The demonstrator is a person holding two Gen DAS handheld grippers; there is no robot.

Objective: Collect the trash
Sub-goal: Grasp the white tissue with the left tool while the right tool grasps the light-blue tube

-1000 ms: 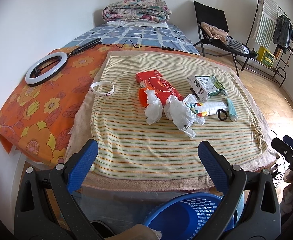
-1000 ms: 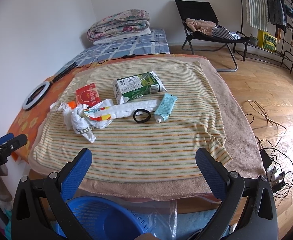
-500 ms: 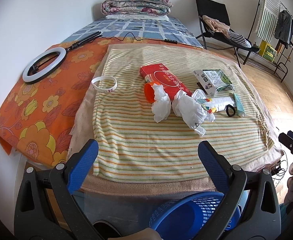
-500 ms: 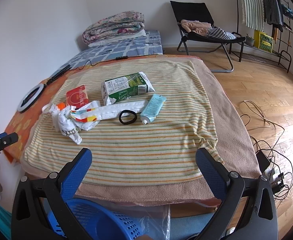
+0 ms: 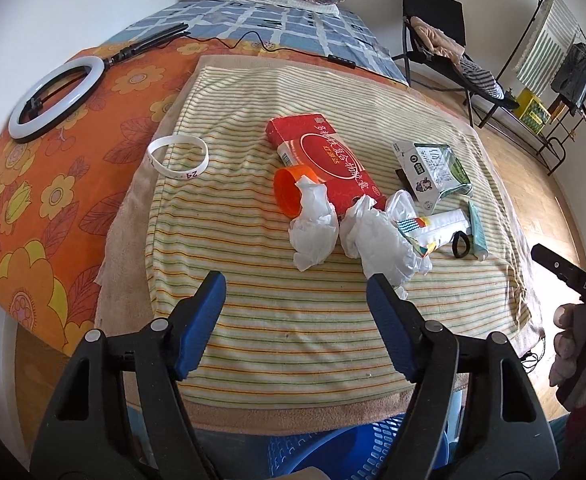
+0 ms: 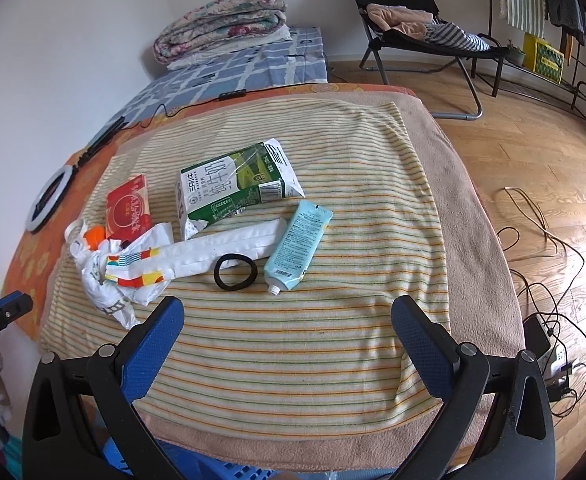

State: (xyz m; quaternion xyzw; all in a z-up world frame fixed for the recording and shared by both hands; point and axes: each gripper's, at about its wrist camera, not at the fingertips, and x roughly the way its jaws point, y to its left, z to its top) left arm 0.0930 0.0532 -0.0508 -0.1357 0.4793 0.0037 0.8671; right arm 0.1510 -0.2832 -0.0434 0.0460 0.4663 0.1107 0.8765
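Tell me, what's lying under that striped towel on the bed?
Under the striped towel a tan blanket sticks out along the near and right edges, and beneath that an orange flowered sheet. Whatever lies below the towel's middle is covered.

I bring both tools in over the striped towel (image 5: 293, 320); my left tool (image 5: 295, 320) is closing, empty, just short of the crumpled tissues (image 5: 313, 224).

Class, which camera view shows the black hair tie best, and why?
The right wrist view: the hair tie lies in the open near the middle, its whole ring clear beside the blue tube. In the left wrist view it is small, foreshortened and far to the right.
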